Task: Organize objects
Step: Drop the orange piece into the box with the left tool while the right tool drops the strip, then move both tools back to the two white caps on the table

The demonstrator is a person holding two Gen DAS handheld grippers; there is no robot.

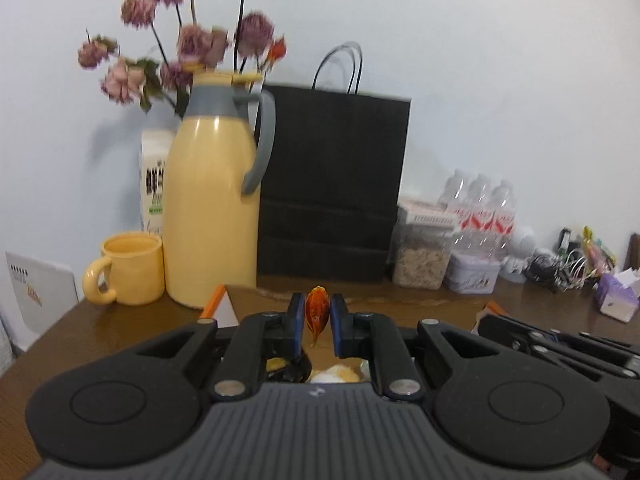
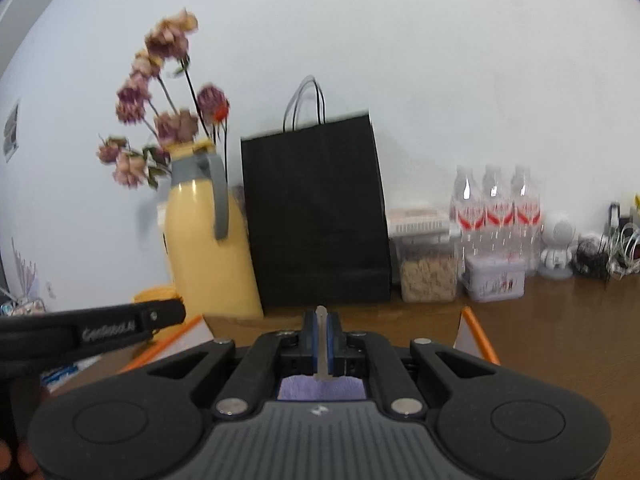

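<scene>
Left wrist view is showing a black paper bag (image 1: pixel 334 184) and yellow jug (image 1: pixel 210 216) standing ahead across the table (image 1: pixel 440 304), while the left gripper (image 1: pixel 317 314) is pinching an orange wrapper (image 1: pixel 317 308) and the right gripper (image 2: pixel 321 340) is clamping a pale flat strip (image 2: pixel 321 344).

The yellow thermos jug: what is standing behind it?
Behind the yellow thermos jug stand a white carton and dried pink flowers. The jug covers the flowers' container.
</scene>
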